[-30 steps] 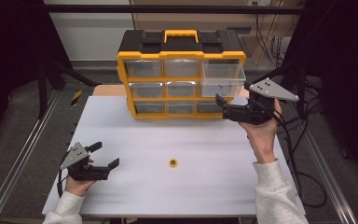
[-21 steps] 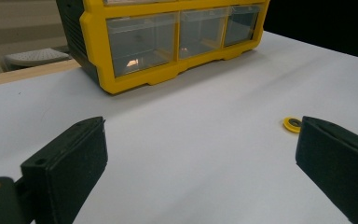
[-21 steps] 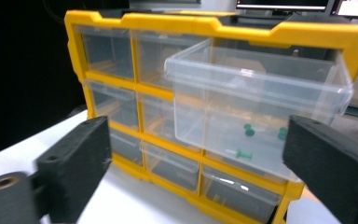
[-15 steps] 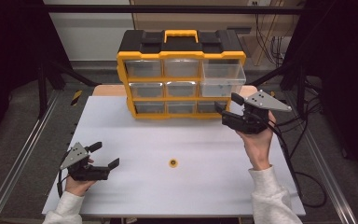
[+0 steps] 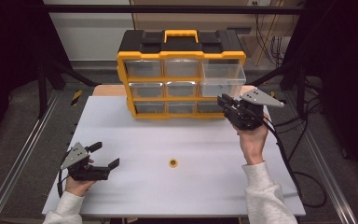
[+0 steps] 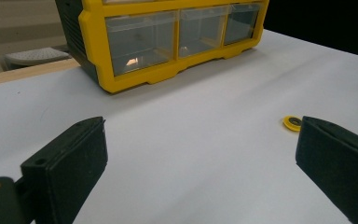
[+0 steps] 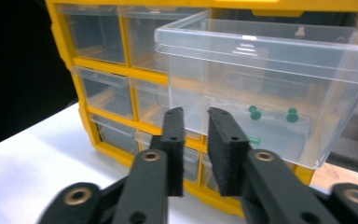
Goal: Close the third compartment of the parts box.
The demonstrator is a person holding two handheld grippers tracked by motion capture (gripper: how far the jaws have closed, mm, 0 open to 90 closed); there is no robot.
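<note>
A yellow and black drawer organizer [image 5: 182, 49] stands at the back of the white table [image 5: 191, 196]. Its top right clear drawer [image 5: 223, 77] is pulled out and holds a few green push pins [image 7: 255, 114]. My right gripper [image 5: 224, 101] hovers just below and in front of that drawer. Its jaws have just been closing and stand nearly together with nothing between them; in the right gripper view [image 7: 196, 114] they point at the drawer's front. My left gripper [image 5: 106, 155] rests open and empty at the table's front left. A small yellow ring [image 5: 173, 163] lies mid-table.
The other drawers [image 7: 98, 32] of the organizer are pushed in. In the left gripper view the ring [image 6: 292, 122] lies beside the right jaw, with the organizer's bottom row [image 6: 140, 42] beyond. Metal rails [image 5: 18, 163] and cables [image 5: 303, 186] flank the table.
The right gripper's jaws went from wide apart to nearly together, and the hand sank a little in front of the open drawer. The left gripper kept still.
</note>
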